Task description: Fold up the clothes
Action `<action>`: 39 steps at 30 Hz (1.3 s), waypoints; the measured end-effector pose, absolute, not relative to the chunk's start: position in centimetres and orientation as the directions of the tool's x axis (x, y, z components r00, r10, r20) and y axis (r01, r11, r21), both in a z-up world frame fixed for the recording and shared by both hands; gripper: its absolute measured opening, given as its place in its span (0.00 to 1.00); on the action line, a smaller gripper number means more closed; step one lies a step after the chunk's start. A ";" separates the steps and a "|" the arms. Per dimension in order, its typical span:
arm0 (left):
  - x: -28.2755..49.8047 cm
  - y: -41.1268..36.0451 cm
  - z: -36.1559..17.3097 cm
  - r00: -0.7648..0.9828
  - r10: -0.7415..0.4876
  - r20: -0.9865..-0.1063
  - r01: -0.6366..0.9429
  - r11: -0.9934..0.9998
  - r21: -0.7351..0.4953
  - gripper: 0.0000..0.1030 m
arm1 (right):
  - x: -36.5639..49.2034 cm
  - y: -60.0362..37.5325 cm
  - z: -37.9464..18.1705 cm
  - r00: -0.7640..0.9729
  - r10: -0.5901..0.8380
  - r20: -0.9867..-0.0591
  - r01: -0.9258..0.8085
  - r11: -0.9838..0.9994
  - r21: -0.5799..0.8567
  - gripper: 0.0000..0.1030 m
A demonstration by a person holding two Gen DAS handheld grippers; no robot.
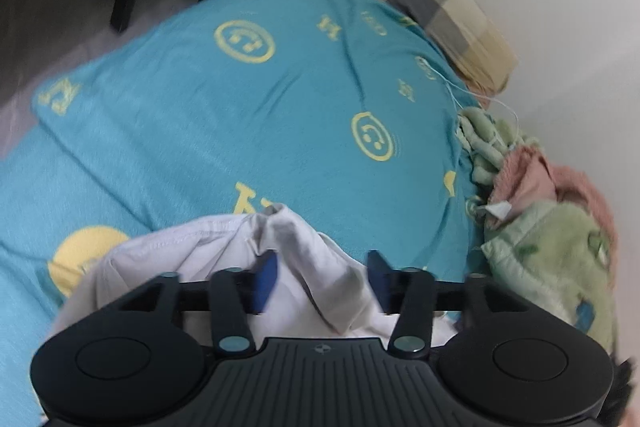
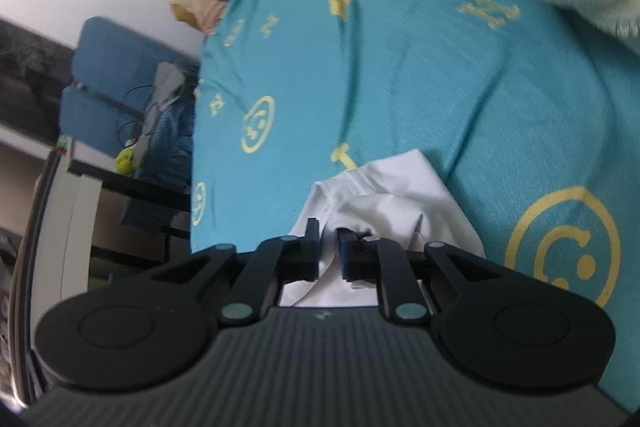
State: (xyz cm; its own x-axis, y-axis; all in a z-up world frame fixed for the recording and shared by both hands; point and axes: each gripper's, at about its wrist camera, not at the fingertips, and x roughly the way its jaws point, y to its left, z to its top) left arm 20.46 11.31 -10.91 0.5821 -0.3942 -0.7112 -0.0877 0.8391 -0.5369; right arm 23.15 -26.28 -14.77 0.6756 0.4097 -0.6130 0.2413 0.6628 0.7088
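Right wrist view: right gripper (image 2: 329,251) clamped on white garment (image 2: 400,195), left gripper (image 1: 322,279) spread around a bunched fold over teal bedsheet (image 1: 240,115); one-sided hold risks crooked fold.

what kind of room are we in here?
Most likely a bedroom: the white garment lies on a bed with a teal smiley-print sheet, a checked pillow against the wall, and a green fleece blanket bunched alongside.

My left gripper (image 1: 322,281) is matt black plastic with smooth blue pads (image 1: 266,281), its body ribbed. The white garment (image 1: 224,247) is thin, smooth cloth. At 12 o'clock the teal bedsheet (image 1: 240,127) looks matt woven; at 3 o'clock, a fuzzy green blanket (image 1: 552,255).
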 end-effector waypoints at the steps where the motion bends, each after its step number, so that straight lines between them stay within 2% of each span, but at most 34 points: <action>1: 20.0 10.6 -10.3 0.603 -0.366 -0.709 -0.055 0.867 -0.495 0.71 | 22.8 -26.0 -14.1 0.690 0.409 -0.597 0.203 0.683 0.702 0.36; 2: 19.6 9.9 -9.7 0.624 -0.341 -0.703 -0.020 0.893 -0.450 0.78 | 22.4 -25.7 -13.5 0.703 0.409 -0.581 0.164 0.702 0.693 0.53; 3: 19.3 9.2 -9.3 0.642 -0.321 -0.696 0.023 0.916 -0.401 0.79 | 22.0 -25.4 -12.8 0.716 0.410 -0.565 0.126 0.720 0.682 0.67; 5: 19.1 7.6 -9.2 0.650 -0.285 -0.705 0.089 0.949 -0.302 0.80 | 21.9 -24.5 -12.2 0.726 0.385 -0.570 0.071 0.783 0.618 0.72; 9: 20.0 6.1 -11.0 0.617 -0.234 -0.751 0.110 0.971 -0.213 0.79 | 22.7 -22.6 -12.0 0.727 0.311 -0.612 -0.005 0.894 0.448 0.72; 13: 20.7 5.2 -12.5 0.603 -0.186 -0.776 0.123 0.982 -0.140 0.79 | 24.4 -22.1 -14.0 0.690 0.267 -0.673 -0.003 0.930 0.367 0.72; 24: 15.6 4.4 -10.0 0.646 -0.196 -0.738 0.205 0.976 -0.080 0.79 | 19.6 -21.6 -11.2 0.741 0.261 -0.619 -0.037 0.936 0.351 0.71; 30: 12.7 3.7 -9.0 0.654 -0.198 -0.730 0.246 0.968 -0.042 0.80 | 17.0 -20.2 -11.0 0.690 0.259 -0.676 -0.063 0.952 0.300 0.71; 39: 13.5 3.3 -12.1 0.569 -0.164 -0.806 0.258 0.966 -0.014 0.80 | 18.3 -19.3 -14.5 0.585 0.244 -0.773 -0.042 0.962 0.271 0.71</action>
State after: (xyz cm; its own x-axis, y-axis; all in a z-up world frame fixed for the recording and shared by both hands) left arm 13.48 3.32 -12.09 0.5690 -0.1637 -0.8059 0.2579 0.9661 -0.0142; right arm 18.28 -19.29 -14.47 0.5854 0.2436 -0.7733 -0.0422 0.9616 0.2710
